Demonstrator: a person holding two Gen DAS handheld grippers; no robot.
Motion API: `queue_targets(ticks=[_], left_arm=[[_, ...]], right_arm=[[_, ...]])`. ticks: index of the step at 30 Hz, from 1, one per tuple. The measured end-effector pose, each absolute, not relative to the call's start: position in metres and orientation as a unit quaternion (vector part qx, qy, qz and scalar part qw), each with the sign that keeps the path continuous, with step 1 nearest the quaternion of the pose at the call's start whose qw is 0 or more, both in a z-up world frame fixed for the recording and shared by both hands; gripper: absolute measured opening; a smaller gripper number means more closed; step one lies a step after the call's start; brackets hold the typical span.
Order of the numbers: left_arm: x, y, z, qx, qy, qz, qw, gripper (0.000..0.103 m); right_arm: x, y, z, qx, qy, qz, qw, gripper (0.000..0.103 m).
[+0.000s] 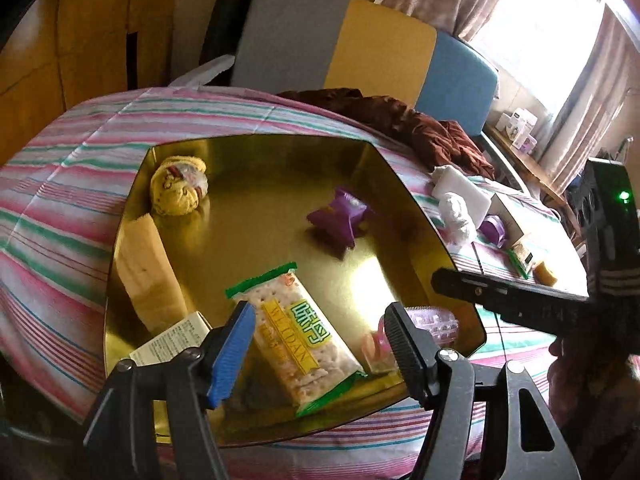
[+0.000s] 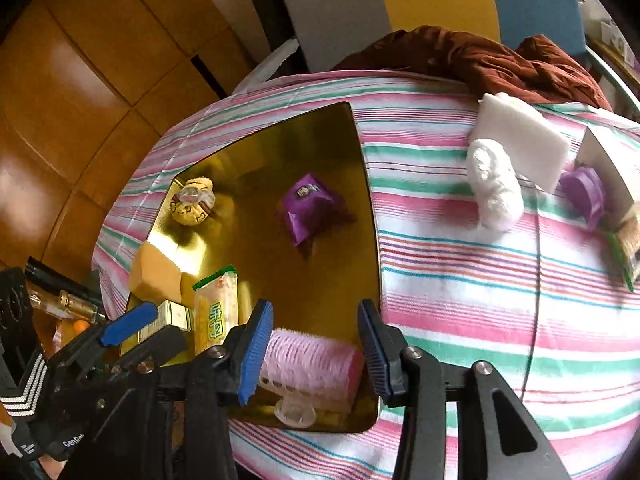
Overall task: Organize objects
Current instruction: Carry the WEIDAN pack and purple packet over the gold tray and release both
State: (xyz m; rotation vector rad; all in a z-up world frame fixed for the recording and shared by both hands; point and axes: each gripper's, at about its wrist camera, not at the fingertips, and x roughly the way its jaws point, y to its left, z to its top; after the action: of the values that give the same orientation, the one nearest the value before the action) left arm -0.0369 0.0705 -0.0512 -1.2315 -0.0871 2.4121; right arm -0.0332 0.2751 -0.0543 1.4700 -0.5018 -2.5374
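- Gold, mirror-bright metal tray (image 1: 280,208) sits on the striped pink, green and white tablecloth (image 2: 460,280); most of the sorted items already lie in it.
- Your left gripper (image 1: 320,344) hangs over the tray's near edge, jaws apart and pressing on nothing; the green-edged clear cracker packet (image 1: 296,332) lies flat between and beyond them, at 6 o'clock on the tray.
- Judged light, crinkly, slippery film over brittle crackers: pinch across the short width at mid-length, gently.
- Your right gripper (image 2: 312,356) has its jaws apart, straddling the pink bristled hair roller (image 2: 312,360) at the tray's near corner; whether the pads touch it you cannot tell.
- Roller looks light and hollow, bristles give grip; hold across the barrel.
- Purple foil sachet (image 2: 308,204) near tray centre; round yellow cookie in clear wrap (image 1: 178,190) at 10 o'clock.
- White rolled towel (image 2: 494,188) lies loose on the cloth at 2 o'clock, outside the tray; soft, squeezable.
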Motion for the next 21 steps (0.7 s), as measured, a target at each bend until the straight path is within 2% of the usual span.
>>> queue_targets(ticks=[21], left_arm=[[-0.011, 0.079, -0.007, -0.354, 0.026, 0.915, 0.193, 0.080]], right_arm=[[-0.002, 0.253, -0.034, 0.459, -0.102, -0.881, 0.052, 0.050]])
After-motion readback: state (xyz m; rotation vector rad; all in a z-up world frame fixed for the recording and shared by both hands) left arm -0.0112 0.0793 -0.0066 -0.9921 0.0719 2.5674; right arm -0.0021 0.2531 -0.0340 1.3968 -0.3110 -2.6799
